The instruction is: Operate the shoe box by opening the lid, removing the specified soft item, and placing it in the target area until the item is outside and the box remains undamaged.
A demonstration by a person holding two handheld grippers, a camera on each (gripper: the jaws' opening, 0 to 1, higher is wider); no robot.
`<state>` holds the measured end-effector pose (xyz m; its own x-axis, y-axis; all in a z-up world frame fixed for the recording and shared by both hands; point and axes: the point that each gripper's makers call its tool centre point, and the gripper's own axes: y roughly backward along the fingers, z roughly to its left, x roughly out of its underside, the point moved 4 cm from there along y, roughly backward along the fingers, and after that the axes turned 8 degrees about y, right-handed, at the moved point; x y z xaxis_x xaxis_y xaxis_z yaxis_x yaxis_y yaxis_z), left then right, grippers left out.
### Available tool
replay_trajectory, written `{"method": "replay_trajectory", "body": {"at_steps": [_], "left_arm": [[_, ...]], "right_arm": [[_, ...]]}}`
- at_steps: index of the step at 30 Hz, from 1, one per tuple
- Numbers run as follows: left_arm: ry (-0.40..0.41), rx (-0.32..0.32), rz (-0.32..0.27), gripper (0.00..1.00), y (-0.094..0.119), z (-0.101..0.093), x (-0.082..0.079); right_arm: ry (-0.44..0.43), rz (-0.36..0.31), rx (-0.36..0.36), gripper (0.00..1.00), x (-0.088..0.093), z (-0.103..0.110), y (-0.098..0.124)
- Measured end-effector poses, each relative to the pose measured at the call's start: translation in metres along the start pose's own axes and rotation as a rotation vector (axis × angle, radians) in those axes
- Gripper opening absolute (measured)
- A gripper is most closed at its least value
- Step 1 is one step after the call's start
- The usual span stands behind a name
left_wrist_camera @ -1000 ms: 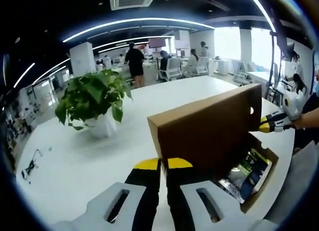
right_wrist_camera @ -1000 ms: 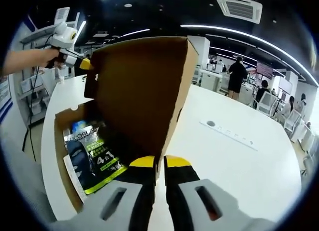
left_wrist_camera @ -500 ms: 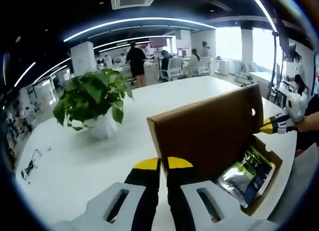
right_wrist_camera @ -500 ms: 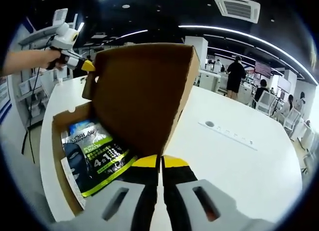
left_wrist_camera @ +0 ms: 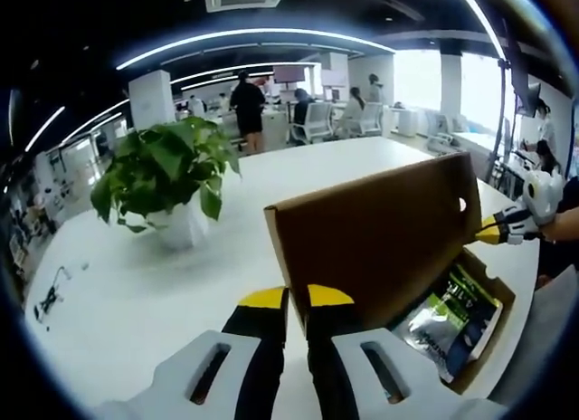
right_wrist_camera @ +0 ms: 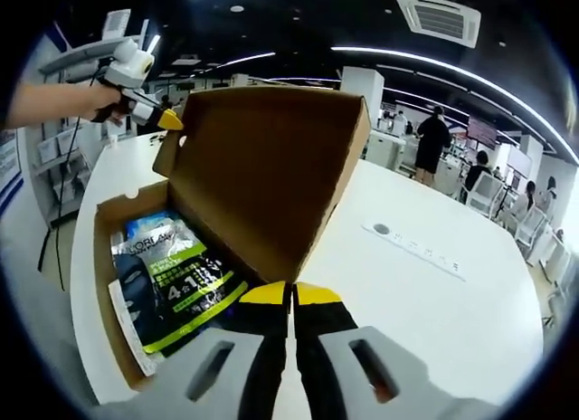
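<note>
left gripper view: left gripper (left_wrist_camera: pixel 297 298), jaws together on the near corner of the raised lid (left_wrist_camera: pixel 380 230); whether the card is actually pinched between the yellow tips cannot be told. right gripper (left_wrist_camera: pixel 493 230) meets the lid's far corner at the right. beyond stand a potted plant (left_wrist_camera: pixel 167 176) and the white table (left_wrist_camera: pixel 136 293). right gripper view: right gripper (right_wrist_camera: pixel 291 293), yellow tips pressed together at the lid's near corner (right_wrist_camera: pixel 262 167); again, a true pinch cannot be confirmed. left gripper (right_wrist_camera: pixel 167 119) touches the far corner, held by a hand (right_wrist_camera: pixel 86 99). the shoe box (right_wrist_camera: pixel 104 284) lies open on the table (right_wrist_camera: pixel 434 293), and inside it, flat on the floor, rests the soft item, a glossy packet (right_wrist_camera: pixel 167 280) printed green and black.

handling, as judged: the packet looks light, limp and slick-surfaced, likely to sag and slide in a shallow bite. a hold on its near edge or a corner seam, well inside the margin, should serve best. the box card is stiff but creases easily at the hinge, so the lid should not be forced past its fold.

change from the earlier frames: the lid has tipped further back, exposing more of the packet, and both grippers remain at their corners.
</note>
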<state>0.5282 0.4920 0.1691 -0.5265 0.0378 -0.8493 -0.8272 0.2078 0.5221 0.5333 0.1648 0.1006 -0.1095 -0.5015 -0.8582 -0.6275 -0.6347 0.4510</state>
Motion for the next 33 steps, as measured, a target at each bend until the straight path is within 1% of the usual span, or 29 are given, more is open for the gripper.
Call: {"method": "replay_trajectory", "body": {"at_steps": [7,16,33], "left_arm": [[0.01,0.004,0.008,0.05,0.002,-0.002,0.009],[0.023,0.007,0.039,0.06,0.005,-0.006,0.03],[0.044,0.002,0.09,0.04,0.005,-0.006,0.061]], "right_arm": [[0.0,0.004,-0.001,0.0,0.0,-0.001,0.0],[-0.002,0.009,-0.001,0.0,-0.001,-0.001,0.0],[-0.024,0.019,0.001,0.0,-0.001,-0.003,-0.002]]}}
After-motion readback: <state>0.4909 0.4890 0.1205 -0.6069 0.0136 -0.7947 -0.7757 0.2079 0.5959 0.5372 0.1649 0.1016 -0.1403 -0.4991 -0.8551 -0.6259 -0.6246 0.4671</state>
